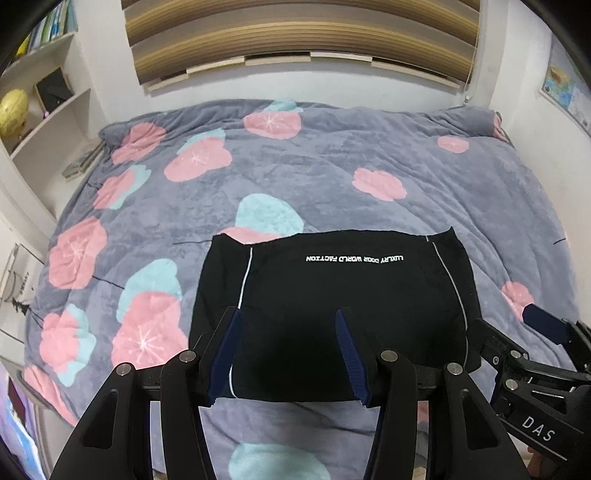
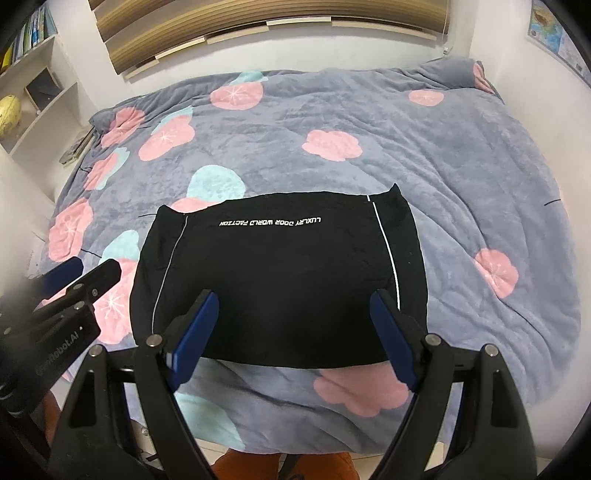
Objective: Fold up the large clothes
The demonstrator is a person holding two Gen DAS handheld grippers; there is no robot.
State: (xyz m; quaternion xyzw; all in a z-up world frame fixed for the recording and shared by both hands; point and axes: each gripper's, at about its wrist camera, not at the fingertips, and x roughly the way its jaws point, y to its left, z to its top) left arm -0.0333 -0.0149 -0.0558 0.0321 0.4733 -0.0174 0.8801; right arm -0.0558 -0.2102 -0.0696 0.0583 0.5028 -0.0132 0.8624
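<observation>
A black garment [image 1: 332,295] lies folded into a flat rectangle on the bed, with white side stripes and a line of white lettering near its far edge. It also shows in the right wrist view [image 2: 280,280]. My left gripper [image 1: 288,325] is open and empty, hovering above the garment's near edge. My right gripper [image 2: 291,306] is open and empty, also above the near edge. The right gripper shows at the right of the left wrist view [image 1: 517,332], beside the garment's right side. The left gripper shows at the left of the right wrist view [image 2: 88,273].
The bed is covered by a grey quilt [image 1: 332,166] with pink and teal flowers. White shelves [image 1: 48,110] with a yellow globe stand at the far left. Striped blinds [image 1: 295,33] hang on the far wall. A map [image 1: 569,92] hangs at the right.
</observation>
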